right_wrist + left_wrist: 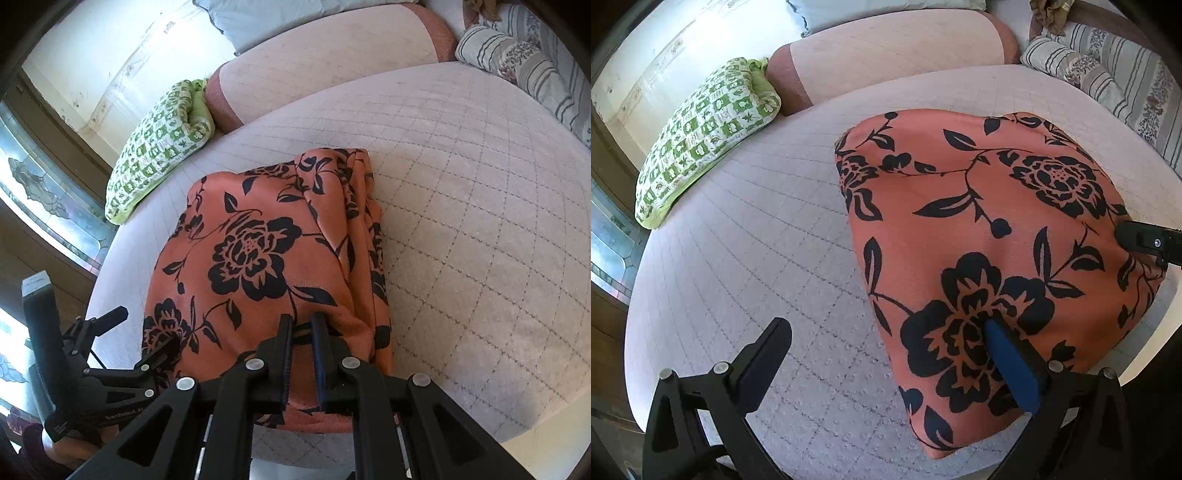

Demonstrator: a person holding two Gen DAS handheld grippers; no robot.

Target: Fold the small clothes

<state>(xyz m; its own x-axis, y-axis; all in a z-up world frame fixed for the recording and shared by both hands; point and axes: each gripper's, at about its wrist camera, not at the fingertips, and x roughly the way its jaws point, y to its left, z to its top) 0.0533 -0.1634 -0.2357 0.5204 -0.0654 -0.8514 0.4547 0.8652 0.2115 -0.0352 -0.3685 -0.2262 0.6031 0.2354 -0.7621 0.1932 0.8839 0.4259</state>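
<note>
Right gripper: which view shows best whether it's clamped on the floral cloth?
The right wrist view: the right gripper has its fingers nearly together, pinching a ridge of the floral cloth. The left wrist view shows only one black fingertip at the frame edge.

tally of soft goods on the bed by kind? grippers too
Floral garment, orange with black print: 1
Green-and-white checked pillow: 1
Pink bolster: 1
Pale blue pillow: 1
Striped floral cushions: 2, possibly more out of frame
Grippers: 2, left gripper and right gripper
Total: 8
</note>
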